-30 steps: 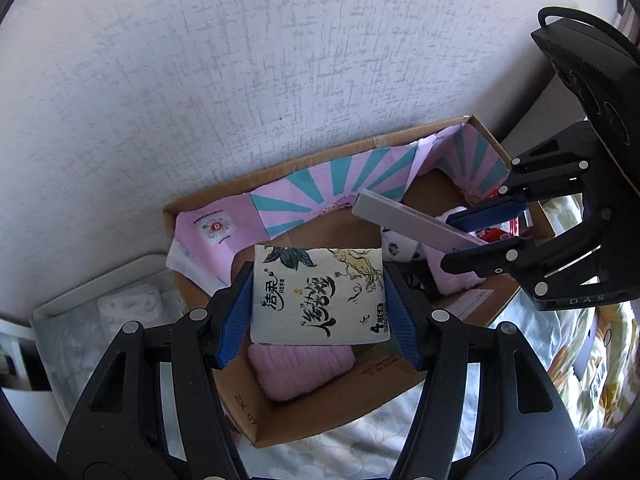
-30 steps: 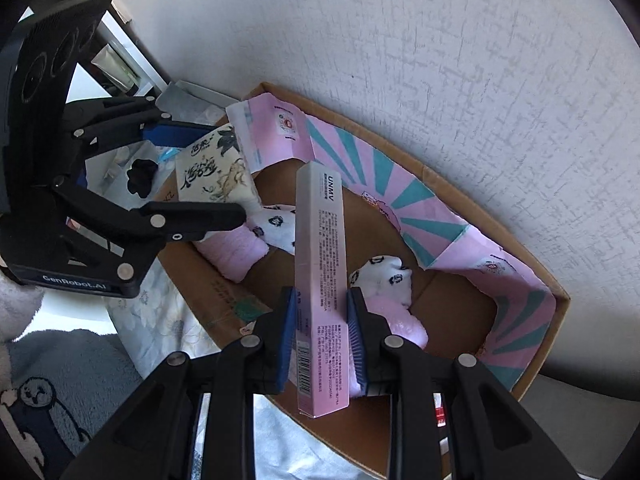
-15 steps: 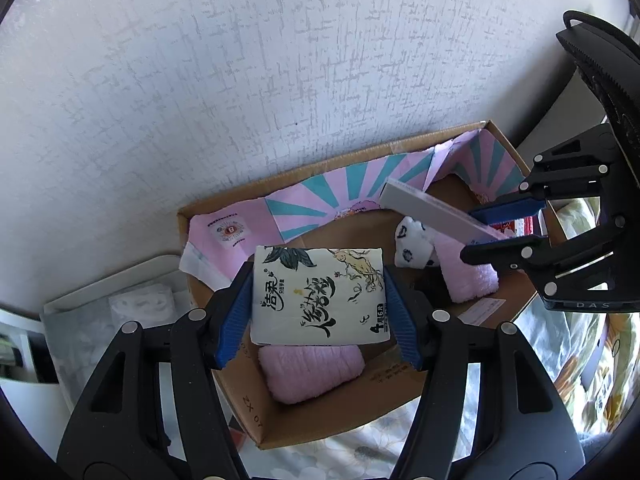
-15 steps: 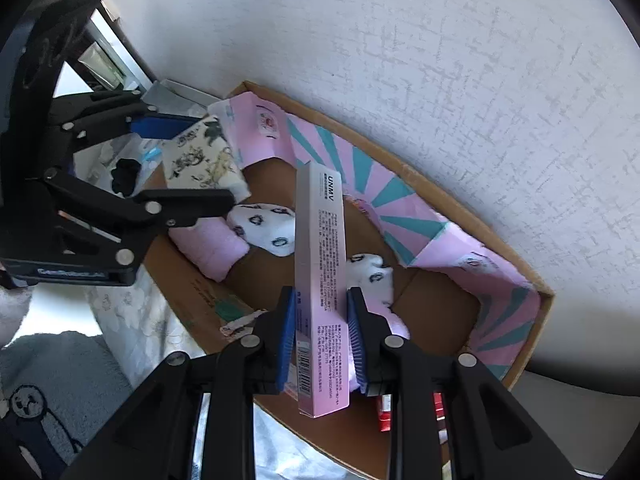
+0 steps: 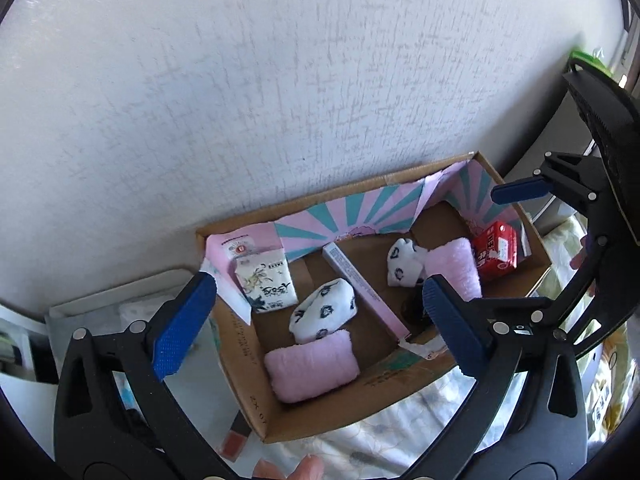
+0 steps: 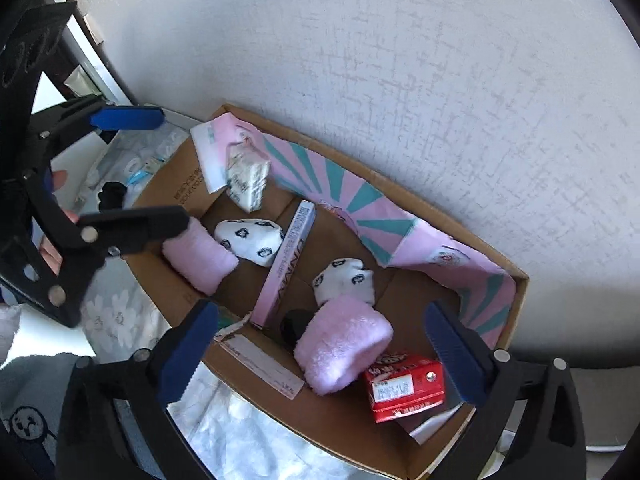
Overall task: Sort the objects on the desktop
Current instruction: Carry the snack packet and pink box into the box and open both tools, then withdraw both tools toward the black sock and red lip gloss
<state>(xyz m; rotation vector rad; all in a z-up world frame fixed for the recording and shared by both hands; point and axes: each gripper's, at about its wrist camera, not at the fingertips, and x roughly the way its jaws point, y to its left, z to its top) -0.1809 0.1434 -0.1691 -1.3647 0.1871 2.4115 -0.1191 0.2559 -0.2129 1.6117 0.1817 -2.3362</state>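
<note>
A cardboard box [image 5: 256, 364] is set against the wall. Above it, the left gripper [image 5: 316, 320] and right gripper [image 6: 324, 344] are held with jaws just spread wide, nothing between them. The long pink carton [image 6: 286, 264] lies mid-box; the tissue packet [image 5: 266, 280] leans in the far left corner.

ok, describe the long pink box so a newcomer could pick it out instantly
Find the open cardboard box against the white wall. The long pink box lies diagonally across its middle, among rolled pink towels and white patterned socks. It is the only slim, rigid, printed carton there.
</note>
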